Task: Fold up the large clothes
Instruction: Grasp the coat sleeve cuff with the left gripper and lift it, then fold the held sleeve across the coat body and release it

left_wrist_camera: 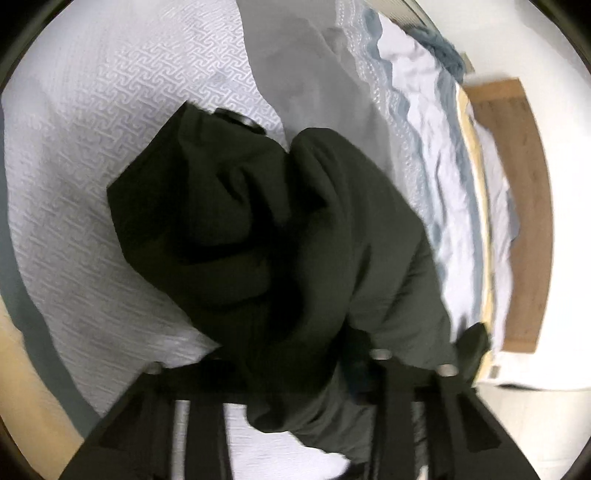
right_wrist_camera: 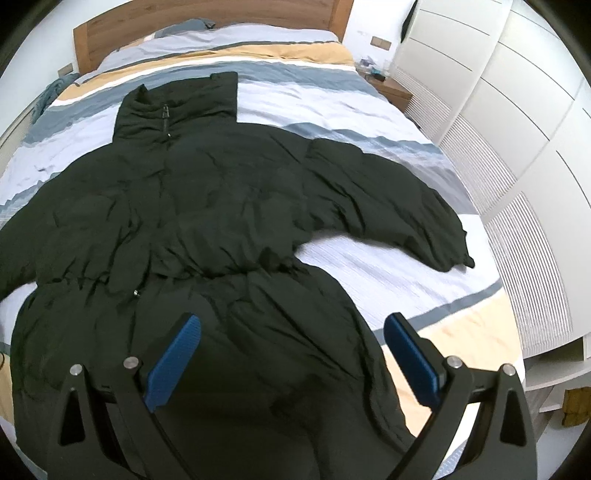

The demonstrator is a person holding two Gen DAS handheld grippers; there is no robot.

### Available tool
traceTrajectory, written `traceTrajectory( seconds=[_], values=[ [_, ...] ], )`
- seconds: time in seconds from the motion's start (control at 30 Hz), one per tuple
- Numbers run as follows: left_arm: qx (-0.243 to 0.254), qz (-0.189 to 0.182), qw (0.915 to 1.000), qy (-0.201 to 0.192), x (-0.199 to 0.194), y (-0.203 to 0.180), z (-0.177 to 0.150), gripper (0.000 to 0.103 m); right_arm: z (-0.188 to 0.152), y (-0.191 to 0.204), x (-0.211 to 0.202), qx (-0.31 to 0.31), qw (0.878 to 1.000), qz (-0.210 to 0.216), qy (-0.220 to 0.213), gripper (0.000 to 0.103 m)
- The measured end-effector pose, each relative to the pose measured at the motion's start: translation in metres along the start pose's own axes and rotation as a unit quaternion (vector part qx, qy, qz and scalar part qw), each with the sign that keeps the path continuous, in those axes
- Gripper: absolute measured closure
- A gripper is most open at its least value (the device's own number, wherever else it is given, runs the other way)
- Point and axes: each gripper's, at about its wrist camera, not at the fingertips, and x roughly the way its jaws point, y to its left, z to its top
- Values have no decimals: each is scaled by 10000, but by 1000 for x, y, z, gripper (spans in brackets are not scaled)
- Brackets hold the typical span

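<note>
1. left gripper (left_wrist_camera: 295, 387) is buried in bunched jacket (left_wrist_camera: 277, 229) fabric; whether it grips, i cannot tell.
2. right gripper (right_wrist_camera: 291, 354) hangs spread wide over the jacket's hem.
3. jacket (right_wrist_camera: 221, 221) lies flat on the bed (right_wrist_camera: 369, 266), collar toward the headboard (right_wrist_camera: 207, 14).

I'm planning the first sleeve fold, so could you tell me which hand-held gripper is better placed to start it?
Left, probably. The left hand-held gripper already has the dark green puffer jacket's fabric bunched at its fingers, though its grip is hidden. The right hand-held gripper hangs open above the hem.

Black puffer jacket (right_wrist_camera: 229, 192); grey, white and tan striped duvet (right_wrist_camera: 332, 92); blue tool pads (right_wrist_camera: 173, 365).
</note>
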Motion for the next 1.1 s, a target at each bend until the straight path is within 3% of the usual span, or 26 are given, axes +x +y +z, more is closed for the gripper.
traceTrajectory(
  seconds=[0.1, 0.33, 0.57, 0.73, 0.87, 1.1],
  values=[
    [110, -101, 9999, -61, -8, -3, -3, 92, -6, -4, 0, 20, 10000, 5, 59, 3],
    [381, -340, 9986, -149, -27, -23, -6, 94, -11, -11, -7, 127, 9999, 75, -14, 3],
    [1227, -630, 9903, -191, -51, -81, -30, 95, -21, -23, -12, 271, 9995, 135, -117, 3],
    [2112, -1017, 9721, -80, -66, -135, -72, 96, -30, -31, -14, 311, 9991, 212, -192, 3],
    [2834, -1133, 9522, 140, -73, -167, -117, 96, -34, -42, -15, 348, 9987, 258, -283, 3],
    [4300, -884, 8967, 568, -71, -199, -215, 96, -41, -60, -20, 370, 9978, 281, -477, 3]
  ],
)
